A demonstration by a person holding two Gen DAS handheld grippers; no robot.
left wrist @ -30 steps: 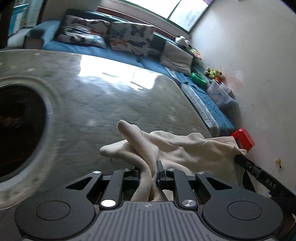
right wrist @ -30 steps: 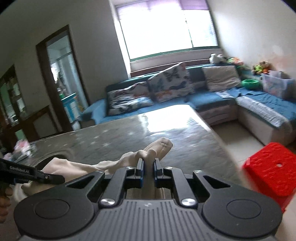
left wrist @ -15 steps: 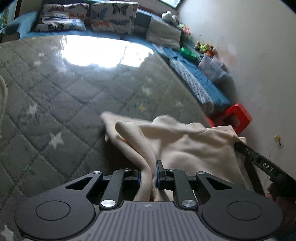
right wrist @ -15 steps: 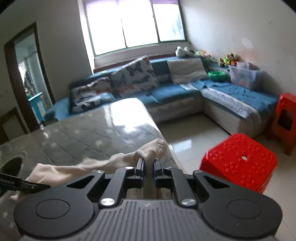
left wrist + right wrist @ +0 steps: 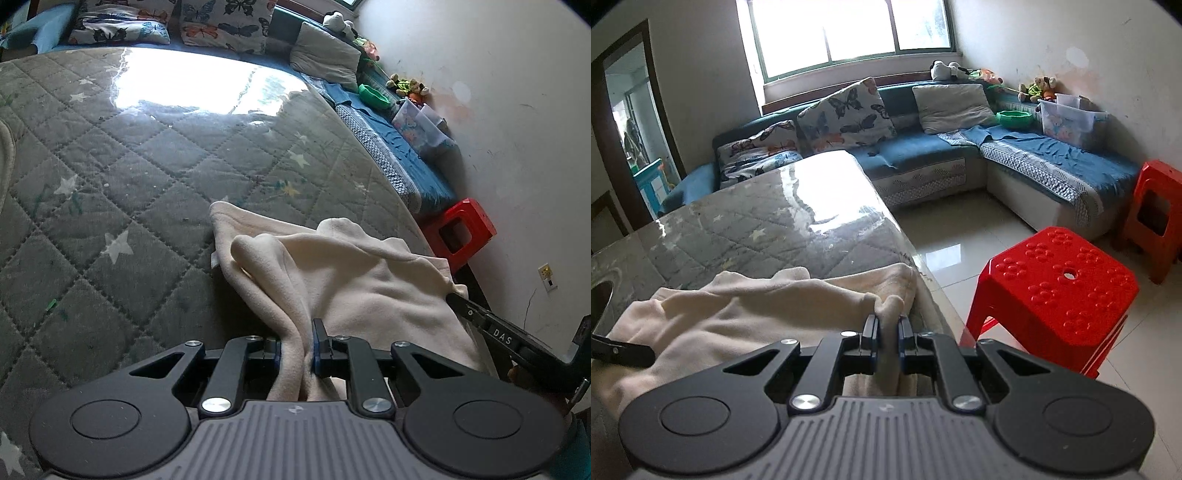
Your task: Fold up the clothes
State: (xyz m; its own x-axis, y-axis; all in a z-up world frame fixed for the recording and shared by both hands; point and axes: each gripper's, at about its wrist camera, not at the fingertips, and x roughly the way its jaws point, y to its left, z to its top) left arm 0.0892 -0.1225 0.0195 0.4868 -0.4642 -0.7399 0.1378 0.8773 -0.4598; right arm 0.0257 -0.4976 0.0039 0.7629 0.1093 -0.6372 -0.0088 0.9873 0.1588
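While "DAS" reads on the right gripper (image 5: 461,302) only in the left view, both it and the left gripper (image 5: 296,341) pinch the cream garment (image 5: 369,280) lying on the quilted table (image 5: 147,184), red stool (image 5: 1056,295) nearby.

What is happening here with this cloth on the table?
A person is folding a cream garment on a quilted grey table cover. The left gripper and the right gripper are each shut on a bunched part of it. Most of the garment lies on the table, near the edge beside a red stool.
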